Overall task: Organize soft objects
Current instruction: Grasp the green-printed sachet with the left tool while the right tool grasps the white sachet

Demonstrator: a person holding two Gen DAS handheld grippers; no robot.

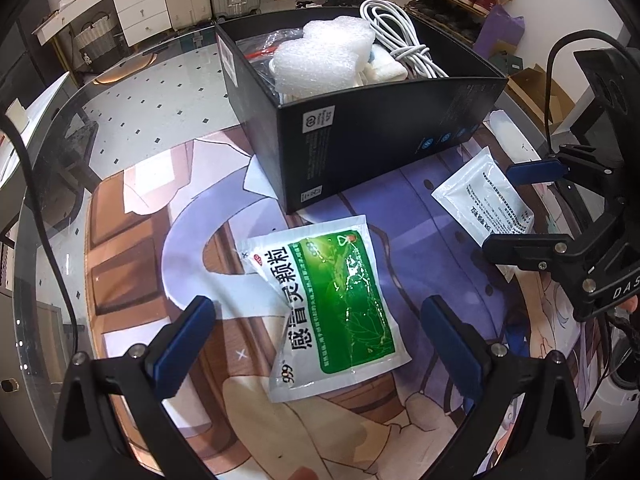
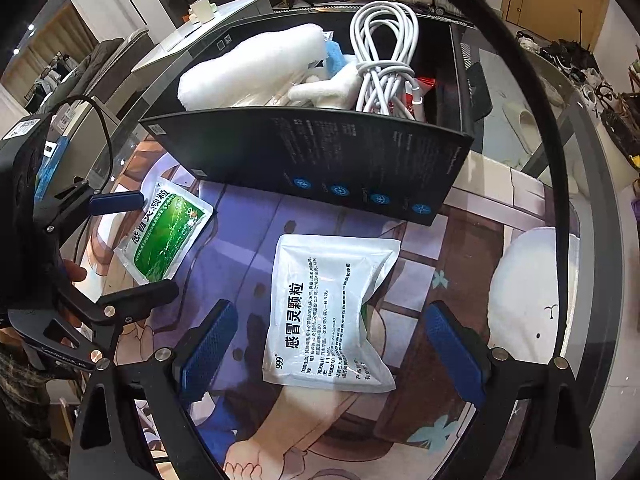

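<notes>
A black box [image 1: 384, 140] stood on a glass counter [image 1: 152, 92] covered partly by a printed mat [image 1: 400, 200]. The box already held several soft things: a white foam sheet [image 1: 320, 56], a coiled white cable [image 2: 384, 60], a small white plush [image 2: 324, 88] and some red packaging, partly hidden.

Two flat sachets lay on the mat outside the box, well apart from each other. The green sachet [image 1: 324, 308] lay face up, just in front of the box's near corner. The white sachet [image 2: 332, 312] lay printed side up, near the box's long side.

The left gripper [image 1: 316, 348] hovered over the green sachet with its blue fingers [image 1: 184, 344] spread wide to either side, gripping nothing. The right gripper [image 2: 332, 352] hovered likewise over the white sachet, fingers [image 2: 208, 352] wide and empty.

Judging by this, the task looked mostly done: most items sat in the box, and the two sachets remained to be picked up and placed inside. Neither had been grasped yet.
</notes>
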